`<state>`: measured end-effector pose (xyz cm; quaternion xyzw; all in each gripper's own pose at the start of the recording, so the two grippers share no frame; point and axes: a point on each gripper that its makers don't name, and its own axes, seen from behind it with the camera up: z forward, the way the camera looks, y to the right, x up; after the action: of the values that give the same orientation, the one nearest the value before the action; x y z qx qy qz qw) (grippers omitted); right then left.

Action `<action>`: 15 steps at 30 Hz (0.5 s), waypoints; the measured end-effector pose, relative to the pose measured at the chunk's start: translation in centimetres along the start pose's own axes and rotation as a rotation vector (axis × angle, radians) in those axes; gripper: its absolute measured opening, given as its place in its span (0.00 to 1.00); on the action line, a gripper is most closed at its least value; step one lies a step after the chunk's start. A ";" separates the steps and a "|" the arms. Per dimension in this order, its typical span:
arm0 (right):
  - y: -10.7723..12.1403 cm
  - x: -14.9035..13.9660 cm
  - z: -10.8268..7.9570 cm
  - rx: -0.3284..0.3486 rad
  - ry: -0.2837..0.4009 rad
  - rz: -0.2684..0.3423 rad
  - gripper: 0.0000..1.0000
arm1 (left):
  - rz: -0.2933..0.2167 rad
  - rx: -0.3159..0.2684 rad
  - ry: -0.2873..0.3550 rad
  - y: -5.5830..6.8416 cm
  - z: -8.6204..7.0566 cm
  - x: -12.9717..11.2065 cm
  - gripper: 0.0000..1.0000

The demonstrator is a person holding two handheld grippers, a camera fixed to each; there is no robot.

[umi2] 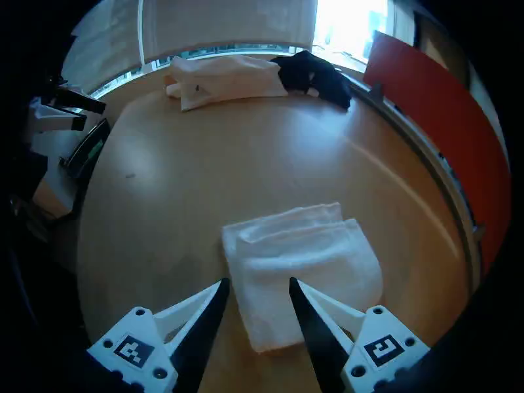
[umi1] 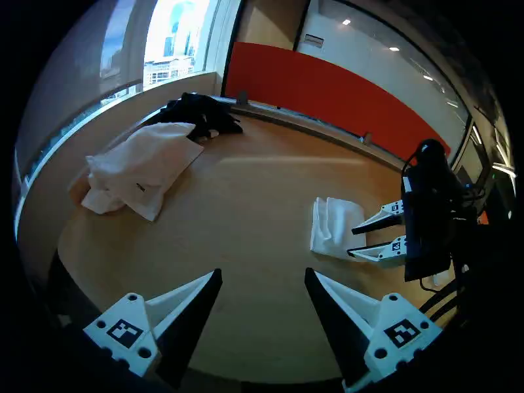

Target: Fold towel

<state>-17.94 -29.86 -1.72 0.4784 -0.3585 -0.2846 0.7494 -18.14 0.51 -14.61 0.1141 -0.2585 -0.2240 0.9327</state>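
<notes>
The folded white towel (umi2: 302, 261) lies on the wooden table (umi2: 170, 196) in the lower centre of the right gripper view, a neat rectangle with its layered edge along the top. The right gripper (umi2: 259, 281) sits at the bottom of that frame with its jaws partly open, a moderate gap between them. Its left fingertip is at the towel's near left edge and its right fingertip is over the cloth. Nothing is clamped between them, and whether the tips touch the fabric cannot be told. In the left gripper view the same towel (umi1: 334, 224) is at centre right. The right gripper (umi1: 352, 242) reaches in from the right edge, its white fingers at the towel's right side, with dark hardware and cables behind it. The left gripper (umi1: 262, 272) fills the bottom of its own view with jaws spread wide and empty over bare table (umi1: 262, 190), well apart from the towel. A loose pile of white towels (umi1: 141, 167) lies in the upper left of the left gripper view, near the table's far edge below a bright window (umi1: 177, 39). A black cloth (umi1: 200, 112) lies just beside the pile. A red panel (umi1: 340, 92) runs across the upper right behind the table.
</notes>
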 end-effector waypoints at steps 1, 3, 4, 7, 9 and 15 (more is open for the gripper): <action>0.0 -0.3 -0.1 -0.005 -0.001 0.009 0.70 | 0.002 -0.001 -0.001 0.1 0.0 0.0 0.94; 0.1 -1.0 -0.4 -0.015 -0.003 0.029 0.70 | 0.006 -0.003 -0.002 0.3 0.1 0.0 0.94; 0.1 -1.3 -0.5 -0.020 -0.004 0.039 0.70 | 0.008 -0.004 -0.003 0.3 0.1 0.0 0.94; 0.3 -2.3 -0.9 -0.039 -0.006 0.074 0.70 | 0.016 -0.009 -0.005 0.6 0.3 0.0 0.94; 0.4 -2.9 -1.1 -0.053 -0.006 0.100 0.70 | 0.020 -0.012 -0.007 0.8 0.3 0.0 0.94; 0.4 -4.5 -1.5 -0.085 -0.009 0.169 0.70 | 0.029 -0.026 -0.015 1.4 0.6 -0.1 0.94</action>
<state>-19.28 -25.50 -3.00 0.4128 -0.3884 -0.2372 0.7890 -18.02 1.68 -13.66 0.0964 -0.2641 -0.2148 0.9353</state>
